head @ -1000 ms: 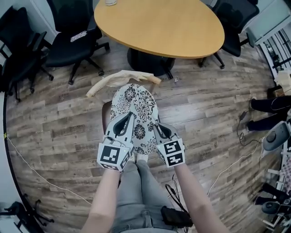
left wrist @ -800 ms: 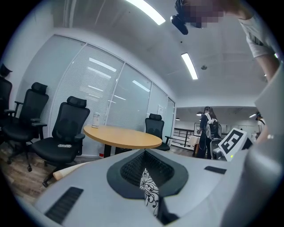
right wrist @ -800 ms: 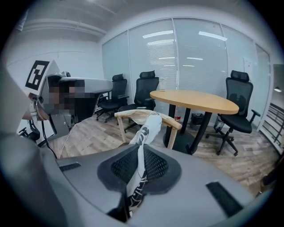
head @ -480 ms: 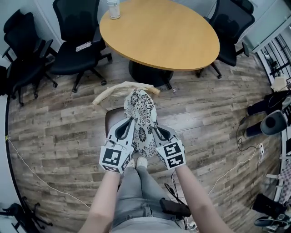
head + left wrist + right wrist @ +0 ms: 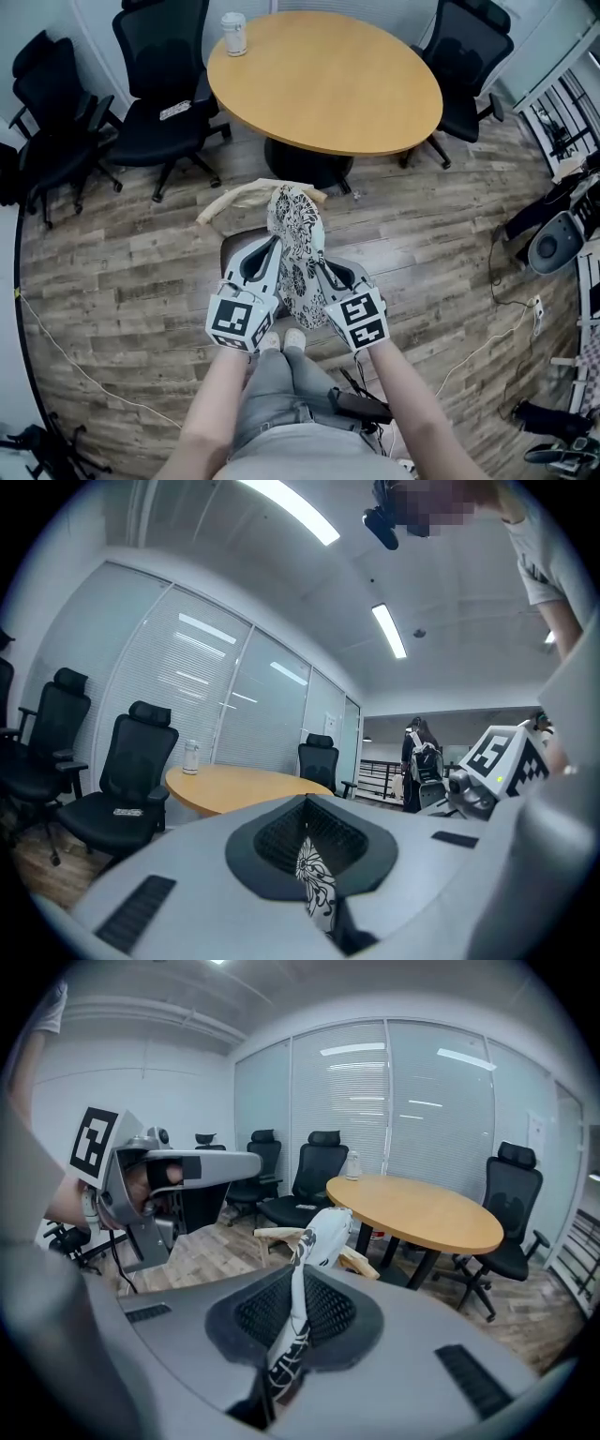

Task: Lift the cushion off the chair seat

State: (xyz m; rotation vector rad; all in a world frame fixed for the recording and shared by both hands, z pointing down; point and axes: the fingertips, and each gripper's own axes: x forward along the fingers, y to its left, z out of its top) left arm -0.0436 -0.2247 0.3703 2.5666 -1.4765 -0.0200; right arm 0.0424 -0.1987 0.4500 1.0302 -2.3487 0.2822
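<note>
The cushion (image 5: 296,246), black-and-white flowered, hangs between the two grippers, raised over the wooden chair (image 5: 236,196) in front of the person's knees. A second ago it lay broad and nearly flat on the seat with its pattern facing up. Now it is drawn into a narrow, upright fold, its top edge level with the chair's pale curved backrest, and a strip of the brown seat (image 5: 233,247) shows bare to its left. Whether its lowest edge has cleared the seat I cannot tell.

The left gripper (image 5: 271,246) grips the cushion's left edge. In the left gripper view its jaws are closed on a sliver of the patterned fabric (image 5: 315,889) caught in the dark pads. The right gripper (image 5: 319,268) does the same on the other side. In the right gripper view the cloth (image 5: 302,1279) runs up out of its pinched jaws and arches over the backrest (image 5: 271,1235). Both grippers sit closer together than a second ago, with the cushion bunched between them.

The head view has also tipped up since then. The whole round table (image 5: 328,80) now shows beyond the chair, with a white cup (image 5: 232,34) near its far left rim and black office chairs (image 5: 159,89) around it on the plank floor (image 5: 122,272).
</note>
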